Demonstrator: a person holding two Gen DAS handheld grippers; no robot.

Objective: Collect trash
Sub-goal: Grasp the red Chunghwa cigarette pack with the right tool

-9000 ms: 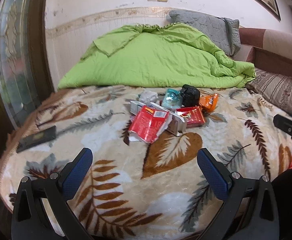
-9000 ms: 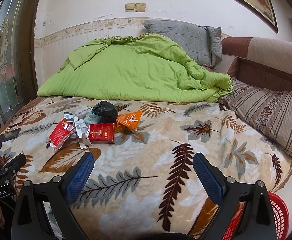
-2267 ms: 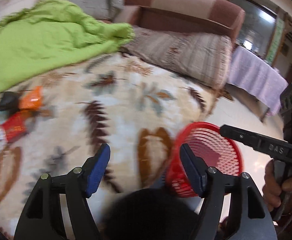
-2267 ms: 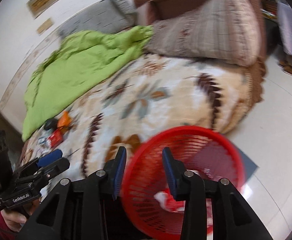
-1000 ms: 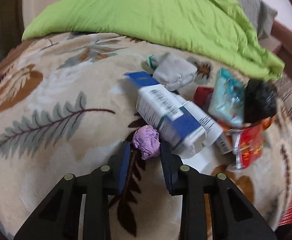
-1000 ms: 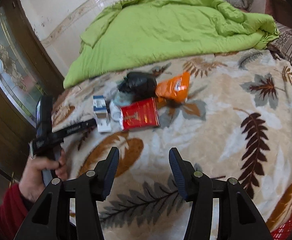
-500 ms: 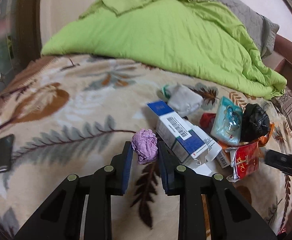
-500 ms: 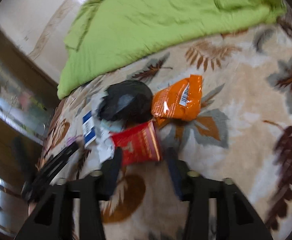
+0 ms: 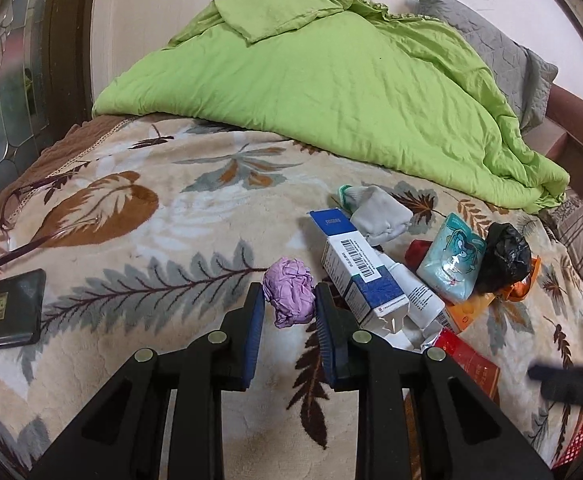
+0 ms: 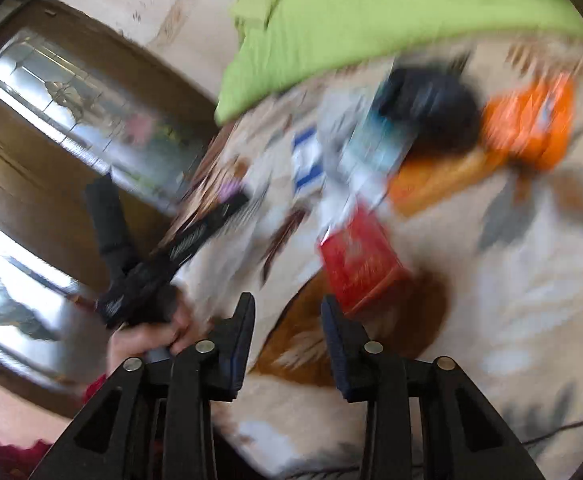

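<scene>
My left gripper (image 9: 289,291) is shut on a crumpled purple paper ball (image 9: 291,304), held just above the leaf-patterned blanket (image 9: 151,280). To its right lies the trash pile: a blue-and-white box (image 9: 355,272), a grey sock (image 9: 379,216), a teal packet (image 9: 451,264), a black bag (image 9: 505,258), an orange packet (image 9: 519,284) and a red packet (image 9: 471,364). The right wrist view is blurred. There my right gripper (image 10: 287,304) hovers just short of the red packet (image 10: 359,260); its jaws are opening with nothing between them.
A dark phone (image 9: 5,312) and a pair of glasses (image 9: 19,220) lie at the blanket's left edge. A green duvet (image 9: 331,80) is heaped at the back. A red basket (image 9: 579,440) peeks in at lower right. A hand (image 10: 151,336) holds the left gripper.
The left gripper has pinched the purple ball and lifted it slightly off the blanket. The right gripper has narrowed its jaws and swung in close to the red packet.
</scene>
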